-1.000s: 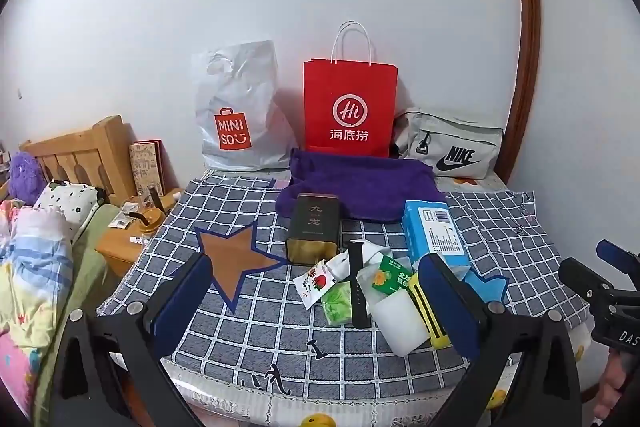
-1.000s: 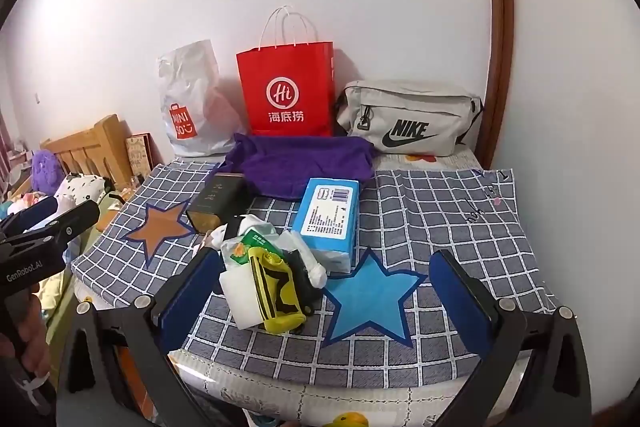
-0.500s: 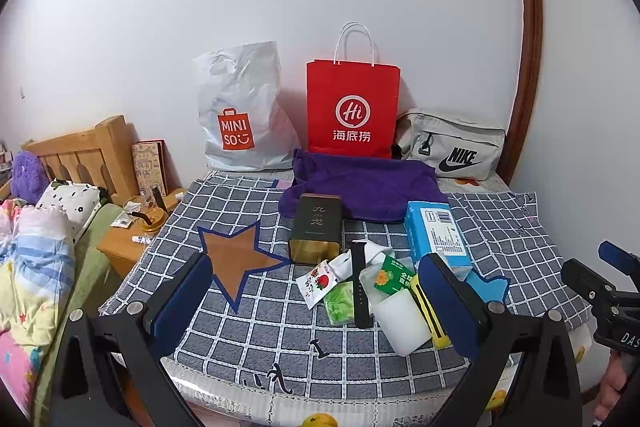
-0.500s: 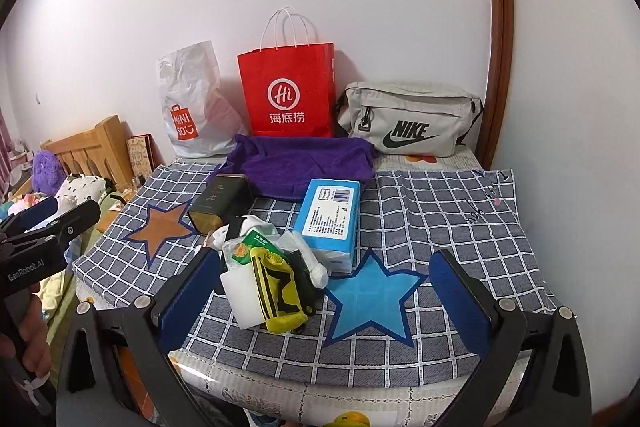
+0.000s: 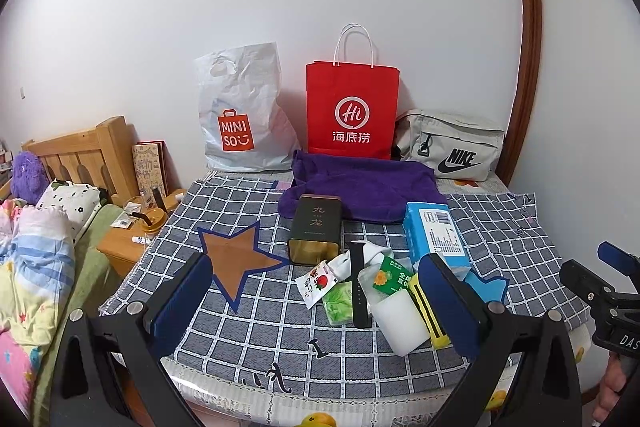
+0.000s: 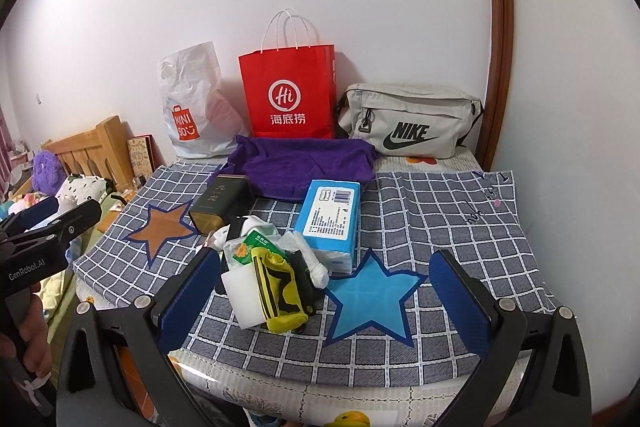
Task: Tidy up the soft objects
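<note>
Both grippers, left gripper [image 5: 320,307] and right gripper [image 6: 324,303], still spread wide, empty, barely drifted since a second ago. Pile [image 6: 272,267] mid-frame untouched, sorting not started.

My right gripper [image 6: 324,303] hangs with its jaws spread wide over the checked cloth [image 6: 440,211]. A yellow-and-black sock [image 6: 280,287] lies on a white foam block [image 6: 240,291], just beside the blue tissue pack [image 6: 332,215]. My left gripper [image 6: 48,219] shows at the left edge.
</note>
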{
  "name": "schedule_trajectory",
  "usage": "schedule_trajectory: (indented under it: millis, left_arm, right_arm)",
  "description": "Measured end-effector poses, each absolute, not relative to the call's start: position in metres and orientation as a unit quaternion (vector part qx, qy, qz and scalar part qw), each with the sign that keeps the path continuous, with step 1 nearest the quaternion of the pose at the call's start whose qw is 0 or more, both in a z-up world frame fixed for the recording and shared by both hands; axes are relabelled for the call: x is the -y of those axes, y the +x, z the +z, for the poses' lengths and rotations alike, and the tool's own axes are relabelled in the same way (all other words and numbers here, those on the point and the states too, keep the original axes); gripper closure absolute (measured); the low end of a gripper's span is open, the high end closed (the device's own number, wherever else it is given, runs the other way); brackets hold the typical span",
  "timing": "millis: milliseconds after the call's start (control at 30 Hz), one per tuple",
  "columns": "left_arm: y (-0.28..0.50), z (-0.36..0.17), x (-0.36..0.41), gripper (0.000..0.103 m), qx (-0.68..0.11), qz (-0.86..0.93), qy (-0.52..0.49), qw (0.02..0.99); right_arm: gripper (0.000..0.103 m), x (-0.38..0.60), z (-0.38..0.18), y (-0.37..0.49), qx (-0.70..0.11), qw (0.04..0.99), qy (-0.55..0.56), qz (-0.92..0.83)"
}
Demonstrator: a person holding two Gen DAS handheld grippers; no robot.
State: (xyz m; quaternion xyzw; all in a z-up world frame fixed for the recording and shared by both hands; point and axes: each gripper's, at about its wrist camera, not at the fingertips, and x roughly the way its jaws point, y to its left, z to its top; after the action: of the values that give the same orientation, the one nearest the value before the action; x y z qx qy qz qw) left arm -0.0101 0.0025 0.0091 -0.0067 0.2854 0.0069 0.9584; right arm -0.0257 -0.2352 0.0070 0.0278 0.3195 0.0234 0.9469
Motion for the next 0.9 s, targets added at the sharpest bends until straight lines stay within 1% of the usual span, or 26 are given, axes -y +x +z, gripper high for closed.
schedule_trajectory:
  millis: [900]
  left_arm:
    - [-0.0124,0.0083,-0.0021,0.000,-0.285,0.008,-0.006,0.958]
  right_arm:
    - [0.000,0.2323,0.0091,-0.0295,-0.314,0.949,0.026,0.027]
